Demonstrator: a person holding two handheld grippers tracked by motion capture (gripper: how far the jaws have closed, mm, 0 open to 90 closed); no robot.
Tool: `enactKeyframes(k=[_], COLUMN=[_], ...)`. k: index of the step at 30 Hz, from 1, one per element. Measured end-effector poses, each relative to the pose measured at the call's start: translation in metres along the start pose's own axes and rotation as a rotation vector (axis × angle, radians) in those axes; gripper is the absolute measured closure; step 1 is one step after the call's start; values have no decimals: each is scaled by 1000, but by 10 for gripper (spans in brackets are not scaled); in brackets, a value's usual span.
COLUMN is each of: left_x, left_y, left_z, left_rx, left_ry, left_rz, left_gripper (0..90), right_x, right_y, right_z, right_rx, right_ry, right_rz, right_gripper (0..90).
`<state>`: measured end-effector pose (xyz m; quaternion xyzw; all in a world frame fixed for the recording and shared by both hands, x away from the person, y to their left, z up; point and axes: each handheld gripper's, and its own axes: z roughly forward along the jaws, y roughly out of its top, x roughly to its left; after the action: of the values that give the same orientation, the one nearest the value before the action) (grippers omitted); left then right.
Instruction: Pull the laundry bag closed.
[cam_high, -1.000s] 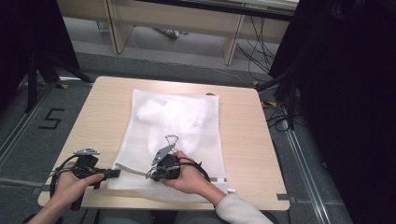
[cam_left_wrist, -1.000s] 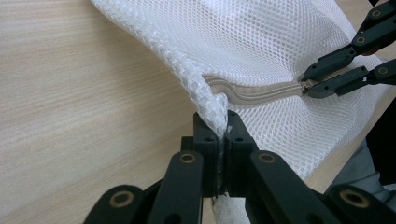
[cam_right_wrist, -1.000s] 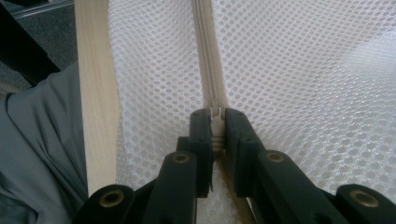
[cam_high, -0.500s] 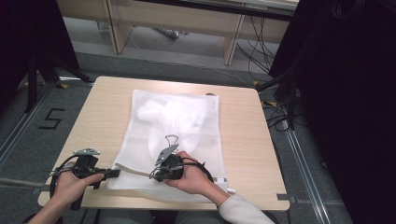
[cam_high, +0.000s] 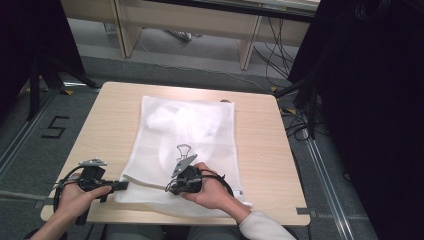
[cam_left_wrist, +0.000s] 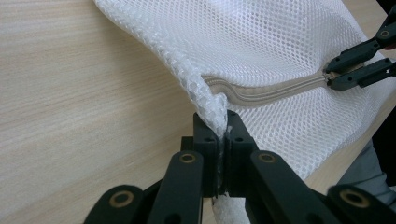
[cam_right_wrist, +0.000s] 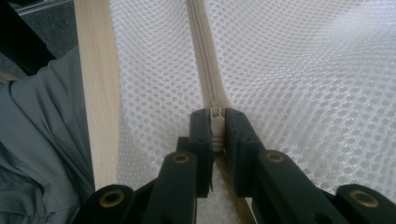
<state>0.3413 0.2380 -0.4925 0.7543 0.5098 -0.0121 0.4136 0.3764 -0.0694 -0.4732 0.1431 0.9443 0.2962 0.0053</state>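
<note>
Mesh bag (cam_high: 187, 135): left hand-held gripper (cam_left_wrist: 223, 140) clamps corner, right hand-held gripper (cam_right_wrist: 217, 126) pinches zipper pull (cam_right_wrist: 215, 114); I'd slide along zipper (cam_left_wrist: 266, 91), keeping mesh taut.

Your light wooden table (cam_high: 107, 125) carries one white mesh bag (cam_high: 190, 135), lying flat from the table's middle to its near edge

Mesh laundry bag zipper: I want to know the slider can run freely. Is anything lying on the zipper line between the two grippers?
Nothing visible does. The zipper runs bare between the left gripper, shut on the mesh bag corner, and the right gripper, shut on the zipper slider.
</note>
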Motion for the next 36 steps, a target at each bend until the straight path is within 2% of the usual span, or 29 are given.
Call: enactKeyframes(k=[2, 3, 24, 36], left_x=[-1, 0, 0, -1], left_y=[0, 0, 0, 0], left_z=[0, 0, 0, 1], left_rx=[-6, -1, -5, -4], left_ry=[10, 1, 5, 11], left_rz=[0, -2, -5, 2], left_gripper=[857, 857, 857, 856], right_x=[0, 0, -1, -1], right_y=[-1, -1, -10, -13], right_z=[-1, -1, -12, -15], right_rx=[-1, -6, -10, -18], right_ry=[0, -4, -9, -14], right_rz=[0, -4, 19, 10], right_gripper=[826, 826, 826, 826])
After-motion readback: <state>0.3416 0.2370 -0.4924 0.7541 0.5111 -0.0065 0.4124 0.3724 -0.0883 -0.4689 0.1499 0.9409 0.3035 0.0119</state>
